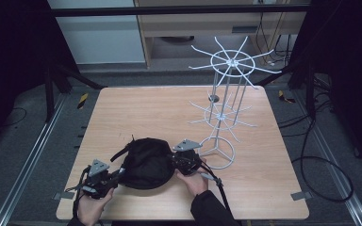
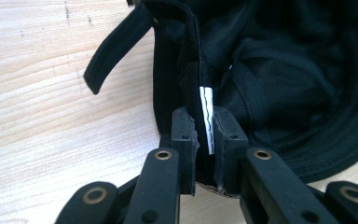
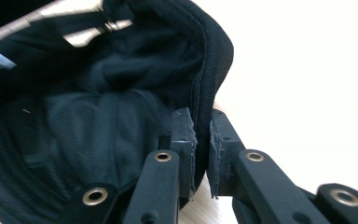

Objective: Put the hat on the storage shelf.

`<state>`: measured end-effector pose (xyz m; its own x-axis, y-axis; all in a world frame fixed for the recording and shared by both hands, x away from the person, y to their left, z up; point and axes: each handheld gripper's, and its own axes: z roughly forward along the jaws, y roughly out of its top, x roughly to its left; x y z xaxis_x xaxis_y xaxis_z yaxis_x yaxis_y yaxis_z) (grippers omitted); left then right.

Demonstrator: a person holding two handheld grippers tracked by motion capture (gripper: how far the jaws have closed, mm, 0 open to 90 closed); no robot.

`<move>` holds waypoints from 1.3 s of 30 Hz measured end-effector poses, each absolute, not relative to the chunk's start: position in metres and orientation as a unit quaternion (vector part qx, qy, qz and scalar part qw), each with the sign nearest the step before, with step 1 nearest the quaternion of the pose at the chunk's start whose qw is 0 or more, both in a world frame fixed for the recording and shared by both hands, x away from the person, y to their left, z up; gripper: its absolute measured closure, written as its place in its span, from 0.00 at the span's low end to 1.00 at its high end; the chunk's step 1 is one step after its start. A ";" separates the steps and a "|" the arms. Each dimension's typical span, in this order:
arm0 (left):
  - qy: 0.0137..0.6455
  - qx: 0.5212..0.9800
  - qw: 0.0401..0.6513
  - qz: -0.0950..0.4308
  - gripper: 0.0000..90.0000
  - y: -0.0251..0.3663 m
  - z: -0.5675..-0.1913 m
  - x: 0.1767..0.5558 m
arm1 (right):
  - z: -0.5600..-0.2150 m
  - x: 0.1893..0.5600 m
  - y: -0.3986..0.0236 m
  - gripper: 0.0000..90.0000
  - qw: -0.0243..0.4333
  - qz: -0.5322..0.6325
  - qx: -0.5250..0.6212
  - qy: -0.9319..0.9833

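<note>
Black cap [image 1: 146,162]: lies upside down on the near part of the wooden table [image 1: 136,110], its open inside facing up, stretched between the two grippers, one edge in each pair of jaws.
Cap rim, left side: in the left gripper view the stitched edge stands upright between the two pads, with a small white label [image 2: 207,114] sewn to it, just above the fingertips and partly between them.
Cap strap [image 2: 114,49]: a loose black strap end lies flat on the wood, up and to the left of the left gripper's fingertips, apart from them.
Cap lining: dark mesh-like fabric falls away to the right of the left gripper's fingers, and to the left of the right gripper's fingers.
Left gripper [image 2: 207,135]: jaws drawn in almost together, both pads pressing the cap's edge and label; nothing else between them.
Right gripper [image 3: 203,140]: jaws nearly together, clamped on the thick seamed rim, which rises from between the pads and curves up and leftward over the fingertips.
Hands: the person's left hand [image 1: 94,205] and right hand [image 1: 194,181] hold the grippers from the table's near edge, one at each side of the cap.
White wire rack [image 1: 226,101]: stands upright with two tiers of spokes on a ring base, beyond the right gripper's fingers and to their right, apart from the cap.
Floor: grey, with cables at the right.
</note>
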<state>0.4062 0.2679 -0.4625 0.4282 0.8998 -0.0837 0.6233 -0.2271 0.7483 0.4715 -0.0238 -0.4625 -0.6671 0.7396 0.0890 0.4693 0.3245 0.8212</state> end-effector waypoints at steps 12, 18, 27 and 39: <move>0.503 0.753 0.375 0.197 0.90 0.255 -0.469 0.430 | -0.426 0.448 -0.033 0.93 0.192 0.503 0.291 0.791; 0.507 0.744 0.391 0.190 0.90 0.246 -0.474 0.445 | -0.422 0.438 -0.032 0.92 0.193 0.501 0.253 0.805; 0.506 0.747 0.390 0.183 0.89 0.240 -0.481 0.454 | -0.437 0.425 -0.033 0.91 0.178 0.485 0.236 0.823; 0.492 0.750 0.409 0.165 0.79 0.248 -0.470 0.444 | -0.458 0.419 -0.043 0.91 0.187 0.462 0.267 0.825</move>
